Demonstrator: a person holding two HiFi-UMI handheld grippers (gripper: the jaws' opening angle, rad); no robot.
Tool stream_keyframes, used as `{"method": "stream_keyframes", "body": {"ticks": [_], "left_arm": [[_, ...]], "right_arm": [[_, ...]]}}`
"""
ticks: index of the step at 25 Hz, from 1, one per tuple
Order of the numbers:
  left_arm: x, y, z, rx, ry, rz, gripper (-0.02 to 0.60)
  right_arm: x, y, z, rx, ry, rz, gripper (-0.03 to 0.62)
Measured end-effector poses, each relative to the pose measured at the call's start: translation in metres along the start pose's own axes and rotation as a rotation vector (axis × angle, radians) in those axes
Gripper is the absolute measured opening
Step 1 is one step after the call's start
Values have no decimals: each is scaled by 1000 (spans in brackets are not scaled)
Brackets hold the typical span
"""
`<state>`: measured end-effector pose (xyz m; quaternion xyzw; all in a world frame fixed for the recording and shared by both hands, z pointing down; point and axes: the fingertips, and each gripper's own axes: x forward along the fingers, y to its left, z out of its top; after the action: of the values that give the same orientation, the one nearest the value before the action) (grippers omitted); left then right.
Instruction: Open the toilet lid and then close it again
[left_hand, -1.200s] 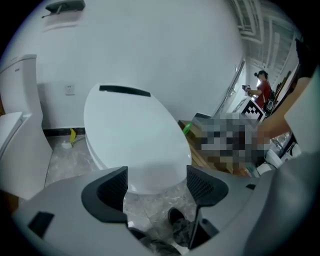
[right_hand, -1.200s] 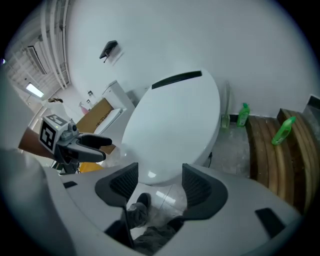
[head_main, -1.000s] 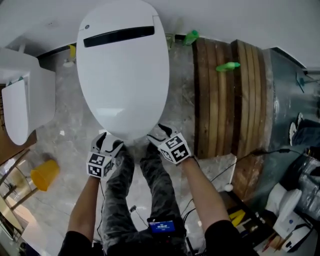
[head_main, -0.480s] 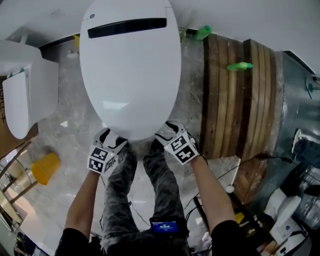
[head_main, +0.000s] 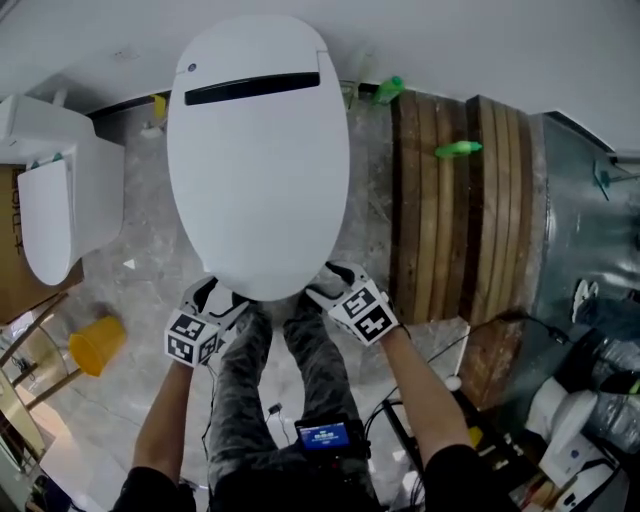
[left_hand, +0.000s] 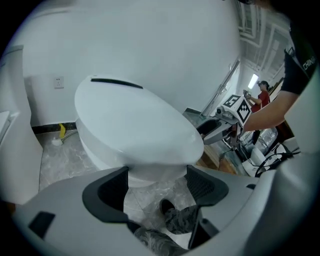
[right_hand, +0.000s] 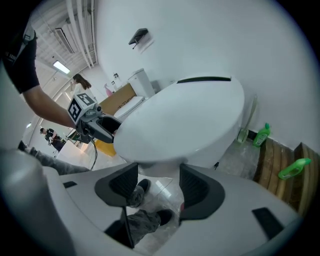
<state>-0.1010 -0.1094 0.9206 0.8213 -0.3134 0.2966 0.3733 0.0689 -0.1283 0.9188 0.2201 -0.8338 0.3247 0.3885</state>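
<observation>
Both spread wide: left hand-held gripper (head_main: 218, 296), right hand-held gripper (head_main: 330, 282) straddle toilet lid (head_main: 258, 150) rim.

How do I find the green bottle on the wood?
Start at the big white toilet, then look right to the brown wooden planks. This green bottle sits on them; the other green bottle is on the stone floor by the wall.

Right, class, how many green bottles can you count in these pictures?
2. One green bottle stands on the floor by the wall, right of the toilet; a second green bottle rests on the wooden planks further right. Others may be hidden behind the toilet.
</observation>
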Motion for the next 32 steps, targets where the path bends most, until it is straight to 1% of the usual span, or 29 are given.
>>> {"method": "stream_keyframes", "body": {"ticks": [4, 8, 14, 18, 22, 26, 27, 28, 32], "left_arm": [[-35, -16, 24, 31, -42, 0, 351], [-72, -32, 61, 84, -111, 2, 351], [-122, -50, 118, 176, -191, 51, 350], [-148, -57, 156, 241, -245, 121, 351], [-170, -65, 198, 319, -340, 216, 351], [-179, -62, 233, 415, -366, 323, 350], [-181, -58, 240, 433, -371, 351, 340], [-183, -55, 246, 444, -375, 376, 311], [-198, -50, 274, 445, -399, 435, 275]], "right_arm": [[-35, 14, 24, 28, -46, 10, 267], [-77, 25, 64, 58, -104, 42, 267], [-132, 35, 122, 78, -173, 74, 265], [-161, 36, 159, 85, -217, 88, 261], [-182, 35, 188, 101, -246, 98, 258], [-197, 28, 216, 142, -284, 115, 258], [-199, 26, 224, 156, -294, 120, 256], [-202, 25, 230, 171, -302, 128, 255], [-217, 23, 257, 228, -351, 145, 255]]}}
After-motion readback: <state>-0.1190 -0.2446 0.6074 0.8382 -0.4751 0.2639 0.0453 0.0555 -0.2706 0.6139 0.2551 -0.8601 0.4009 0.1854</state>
